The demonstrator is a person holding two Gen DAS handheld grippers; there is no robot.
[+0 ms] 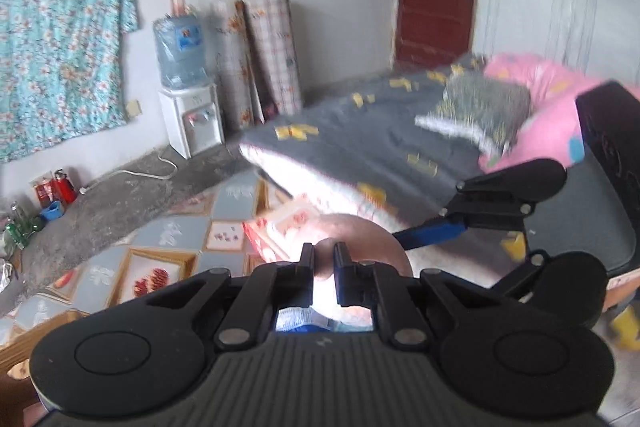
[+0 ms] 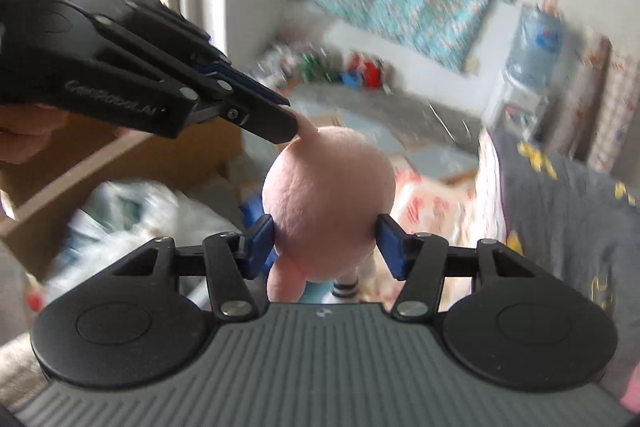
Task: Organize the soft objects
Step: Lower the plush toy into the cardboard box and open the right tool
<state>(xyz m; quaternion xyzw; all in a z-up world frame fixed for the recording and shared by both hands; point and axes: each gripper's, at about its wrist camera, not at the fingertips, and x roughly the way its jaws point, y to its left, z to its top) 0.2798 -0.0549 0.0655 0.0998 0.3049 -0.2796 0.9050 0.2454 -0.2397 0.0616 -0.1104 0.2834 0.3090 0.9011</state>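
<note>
A pink plush toy [image 2: 330, 195] with a round body hangs in the air. My left gripper [image 2: 294, 125] comes in from the upper left and is shut on a small nub at the toy's top; in the left wrist view the gripper [image 1: 324, 259] pinches that nub with the toy [image 1: 360, 231] just beyond. My right gripper [image 2: 326, 241] has its blue pads [image 2: 262, 241] on both sides of the toy's lower body, touching it. The right gripper also shows in the left wrist view [image 1: 508, 203].
A bed with a grey patterned blanket [image 1: 360, 135], a grey pillow [image 1: 480, 107] and a pink quilt [image 1: 548, 99] is on the right. A water dispenser [image 1: 192, 115] stands by the wall. A cardboard box [image 2: 120, 163] and plastic bags [image 2: 132, 211] lie lower left.
</note>
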